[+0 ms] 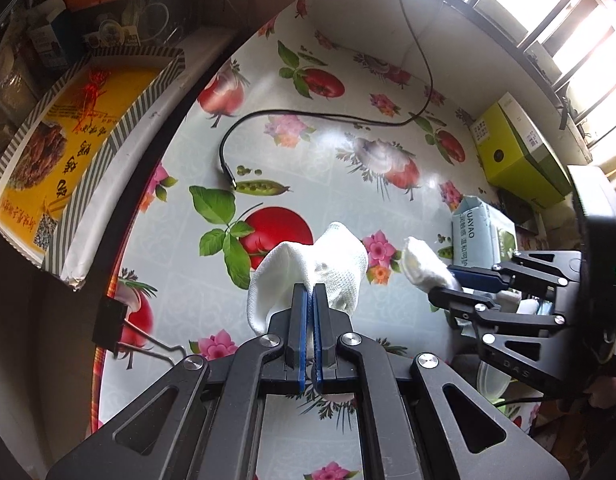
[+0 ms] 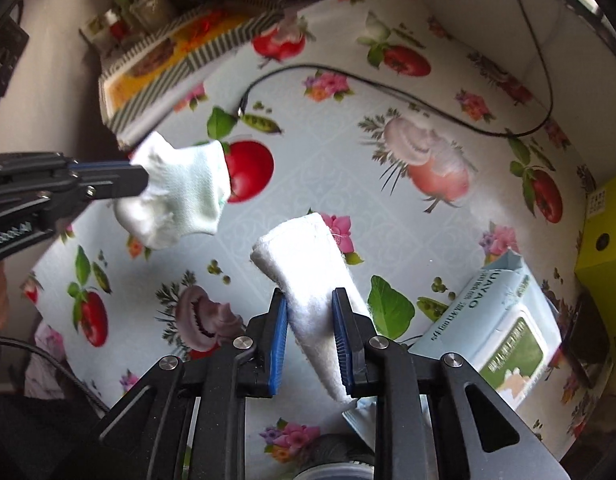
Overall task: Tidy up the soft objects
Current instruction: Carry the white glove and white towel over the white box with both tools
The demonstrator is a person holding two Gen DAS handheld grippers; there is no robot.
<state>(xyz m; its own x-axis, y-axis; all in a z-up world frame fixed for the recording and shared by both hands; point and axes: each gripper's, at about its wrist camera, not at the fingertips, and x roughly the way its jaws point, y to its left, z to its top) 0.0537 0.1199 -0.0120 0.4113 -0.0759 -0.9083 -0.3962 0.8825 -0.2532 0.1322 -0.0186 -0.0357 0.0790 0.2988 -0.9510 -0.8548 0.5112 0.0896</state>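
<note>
My left claw point(image 1: 311, 300) is clenched on a white sock point(image 1: 308, 268), pads pinching a fold near its edge, the rest bunched and hanging above the tomato point(image 1: 278, 230) printed on the tablecloth point(image 1: 308, 152). Sock is off the table, nothing under it but cloth print. From the right wrist view the same sock point(image 2: 180, 192) shows as a loose lump past the claw tip point(image 2: 136, 178), left of the tomato point(image 2: 250, 170).

My right claw point(image 2: 309, 316) is grasping a second white sock point(image 2: 308, 272), folded flat. Both blue pads point(image 2: 280, 332) sit against its sides, the upper end sticking out toward the tomato, the lower end trailing down past the fingers. This sock is right of the tomato, clear of the cloth. No earlier frame, so I read it just as a grip.

Further right: wipes pack point(image 2: 495, 320) on the table, well right of the tomato. Yellow-green box point(image 1: 519, 152) beyond it. Black cable point(image 1: 327, 116) loops across the cloth behind the tomato.

Risks, my guess:
- Left grip is only a thin fold, so a jerk could pull it free and drop the sock.
- Right sock sits long and off-centre, so it may swing or slide out if I tilt.
- Bringing the two socks together could knock my claws against each other.
- A low pass right could nudge the pack; a pass behind the tomato could snag the cable.
</note>
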